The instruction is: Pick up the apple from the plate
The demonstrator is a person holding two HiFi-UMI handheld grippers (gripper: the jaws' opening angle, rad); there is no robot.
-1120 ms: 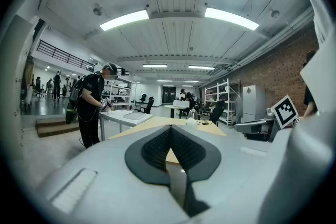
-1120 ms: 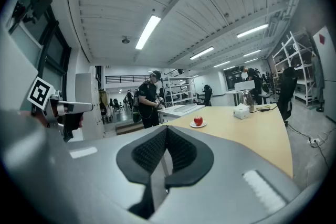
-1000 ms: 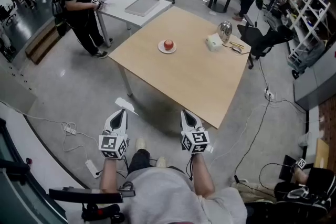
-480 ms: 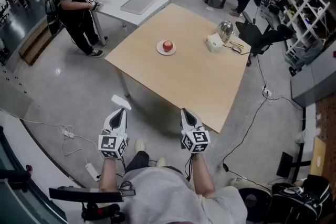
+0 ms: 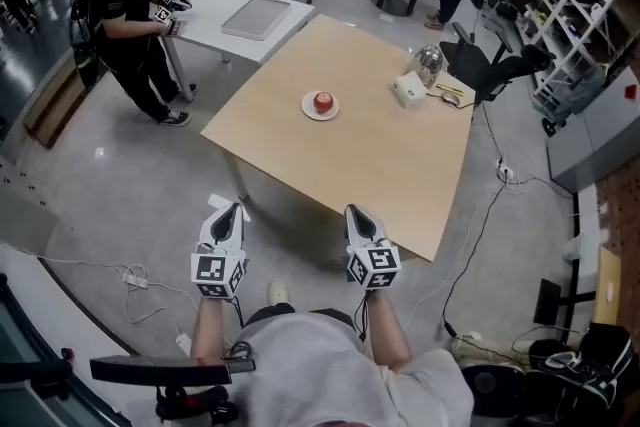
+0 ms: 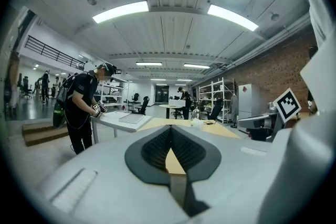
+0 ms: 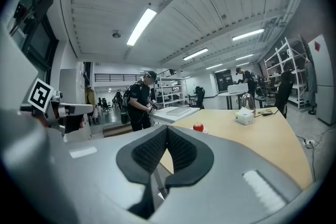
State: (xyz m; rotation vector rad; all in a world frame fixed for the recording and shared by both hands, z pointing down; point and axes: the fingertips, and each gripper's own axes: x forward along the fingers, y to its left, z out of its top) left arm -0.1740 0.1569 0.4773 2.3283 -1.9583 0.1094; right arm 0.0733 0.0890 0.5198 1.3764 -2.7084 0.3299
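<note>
Apple point(image 5: 323, 101): red, sitting on a small white plate point(image 5: 308, 109), with no gripper anywhere near it.
Where it sits: towards the far side of the wooden table point(image 5: 380, 165), roughly mid-width. The right gripper view shows it as a small red dot a long way off across the tabletop.
Left gripper point(image 5: 232, 207): held out at the near left, over bare floor and short of the table's near edge. Its jaws are pressed together at the tips with nothing between them.
Right gripper point(image 5: 355, 211): held out at the near right, close to the table's near edge. Its jaws are likewise pressed together and empty.
Done so far: none of the pick itself, by my reckoning. The person holding the grippers stands back from the table, and both grippers point roughly level towards it.
Left to do: nearly all of it. One gripper has to reach across to the plate, spread its jaws, close them on the apple and lift it clear.
Likelier gripper: I cannot say from here, as both are well apart from the plate (the right looks a touch nearer the table).
Clutter: a white box point(image 5: 408, 87) and a shiny jar point(image 5: 429, 62) stand at the far right of the table, well apart from the plate, so the way in looks open.
Bystander: a person in dark clothes point(image 5: 125, 5) stands at a white side table point(image 5: 250, 15) at the far left, busy with something else.
</note>
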